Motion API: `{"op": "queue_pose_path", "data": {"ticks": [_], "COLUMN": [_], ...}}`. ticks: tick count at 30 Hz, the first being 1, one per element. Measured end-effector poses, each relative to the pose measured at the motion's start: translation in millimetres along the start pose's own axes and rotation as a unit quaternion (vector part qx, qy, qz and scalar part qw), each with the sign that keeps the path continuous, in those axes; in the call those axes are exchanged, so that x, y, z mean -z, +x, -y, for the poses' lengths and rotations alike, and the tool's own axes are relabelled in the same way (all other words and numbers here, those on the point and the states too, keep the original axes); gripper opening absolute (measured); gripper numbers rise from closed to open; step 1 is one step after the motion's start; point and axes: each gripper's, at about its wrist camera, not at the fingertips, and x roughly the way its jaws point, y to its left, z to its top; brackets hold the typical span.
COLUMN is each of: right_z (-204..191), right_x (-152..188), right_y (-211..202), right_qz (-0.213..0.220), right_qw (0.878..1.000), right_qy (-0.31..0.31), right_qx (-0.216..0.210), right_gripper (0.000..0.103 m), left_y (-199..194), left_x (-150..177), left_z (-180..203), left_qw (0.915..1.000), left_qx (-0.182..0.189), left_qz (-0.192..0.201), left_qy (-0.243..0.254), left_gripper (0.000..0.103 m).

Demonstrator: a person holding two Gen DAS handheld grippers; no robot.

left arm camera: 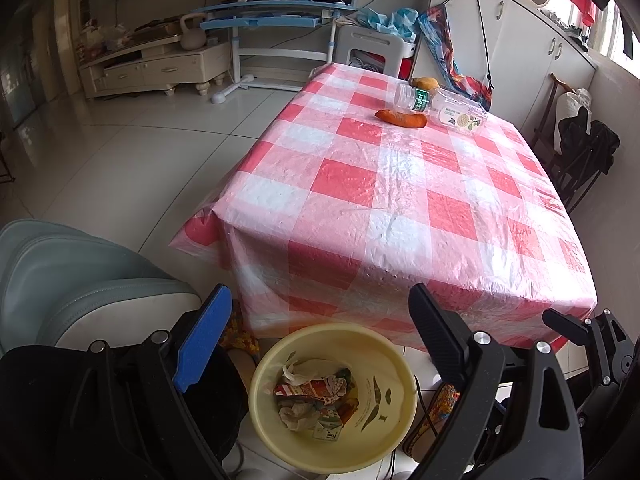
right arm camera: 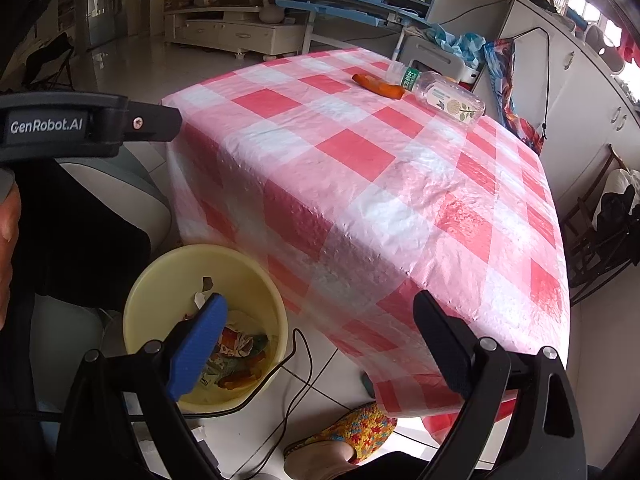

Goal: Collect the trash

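A glossy white tiled floor point(left arm camera: 132, 152) fills the room at 9 o'clock, reflecting daylight. The counter point(left arm camera: 400, 200), draped in a red-and-white checked plastic cloth, takes the middle. Beyond it at 12 o'clock stands a blue-and-white desk point(left arm camera: 276, 16) with books on its shelf; a cream TV cabinet point(left arm camera: 156, 66) sits at 10 o'clock. White cupboards point(left arm camera: 516, 40) run along the wall at 2 o'clock below a bright window point(left arm camera: 612, 36). A dark wooden chair point(left arm camera: 568, 148) stands at 3 o'clock.
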Motion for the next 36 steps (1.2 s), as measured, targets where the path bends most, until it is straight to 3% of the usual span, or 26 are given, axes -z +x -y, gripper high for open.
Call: {"op": "queue_pose_path", "data": {"ticks": [36], "right_z": [-9.3], "right_x": [-0.7], "right_y": [0.6], "right_qz": [0.003], "right_qw": [1.0], "right_qy": [-0.017], "right_qx": [-0.003], "right_gripper": [0.09], "left_y": [5.7], "left_x": [3.3], "left_z": [3.5], "left_qw": [1.0], "left_qx": [0.001], "left_qz": [-0.005], "left_qy": [0.006], "left_gripper": [0.088]}}
